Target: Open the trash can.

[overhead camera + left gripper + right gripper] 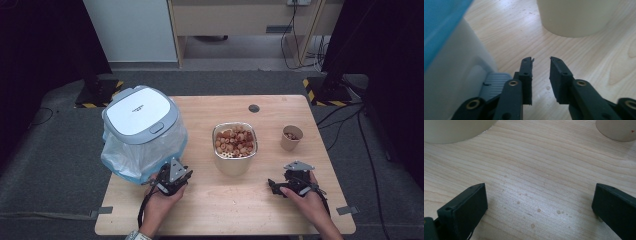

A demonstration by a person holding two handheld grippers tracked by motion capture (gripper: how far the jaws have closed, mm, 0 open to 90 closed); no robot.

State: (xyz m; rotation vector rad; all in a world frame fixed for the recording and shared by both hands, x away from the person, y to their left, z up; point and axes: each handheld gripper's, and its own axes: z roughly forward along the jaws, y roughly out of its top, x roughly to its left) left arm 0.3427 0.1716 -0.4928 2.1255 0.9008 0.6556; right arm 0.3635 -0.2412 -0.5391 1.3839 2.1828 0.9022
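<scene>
The left gripper (pixel 172 179), jaws slightly apart and empty, sits at lower left, just below the lidded trash bin (pixel 141 120). The right gripper (pixel 292 183) is wide open and empty at lower right; the container of nuts (pixel 235 145) lies between both, up toward the centre.

Light: even and soft from overhead, the table (pixel 225 200) bright, the floor around it dim.
Shadows: short and faint beside the bin (pixel 142 130) and tub (pixel 235 162).
Glare: pale sheen on the wood in both gripper views.
Focus: near black jaws and the bin's wall blurred; high view coarse.
</scene>
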